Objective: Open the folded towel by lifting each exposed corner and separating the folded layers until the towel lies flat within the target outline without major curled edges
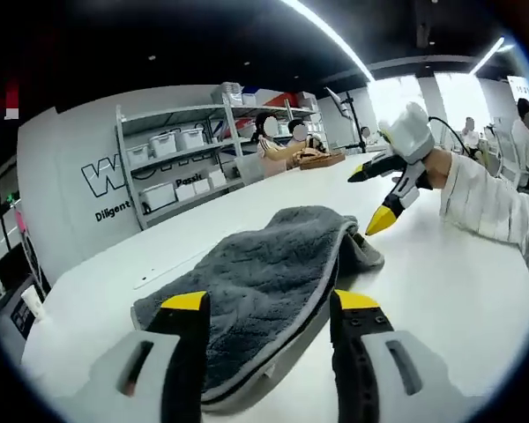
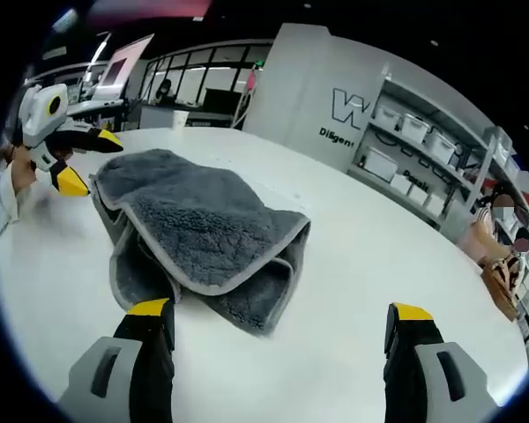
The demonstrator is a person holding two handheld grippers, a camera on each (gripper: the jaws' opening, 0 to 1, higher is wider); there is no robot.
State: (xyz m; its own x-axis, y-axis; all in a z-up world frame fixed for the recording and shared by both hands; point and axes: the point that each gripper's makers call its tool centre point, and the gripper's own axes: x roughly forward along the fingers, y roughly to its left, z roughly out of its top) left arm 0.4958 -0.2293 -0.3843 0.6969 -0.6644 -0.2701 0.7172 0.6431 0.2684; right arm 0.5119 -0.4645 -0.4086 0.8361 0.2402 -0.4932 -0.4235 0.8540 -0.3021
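Observation:
A grey folded towel (image 1: 264,269) with a lighter hem lies bunched on the white table (image 1: 441,291). My left gripper (image 1: 271,301) is open, and the towel's near edge runs between its yellow-tipped jaws. At the towel's far right corner hovers my right gripper (image 1: 370,198), open and held by a hand in a white sleeve. In the right gripper view the towel (image 2: 194,225) shows its stacked layers, with its near fold low between the wide-open jaws of my right gripper (image 2: 280,310). My left gripper (image 2: 88,160) stands open at the towel's far left corner.
The table (image 2: 361,238) stretches wide on all sides of the towel. Grey shelves (image 1: 172,154) with white bins line the wall behind it. People sit at the far end by a wooden tray (image 1: 322,159). A white-sleeved arm (image 1: 485,207) reaches in from the right.

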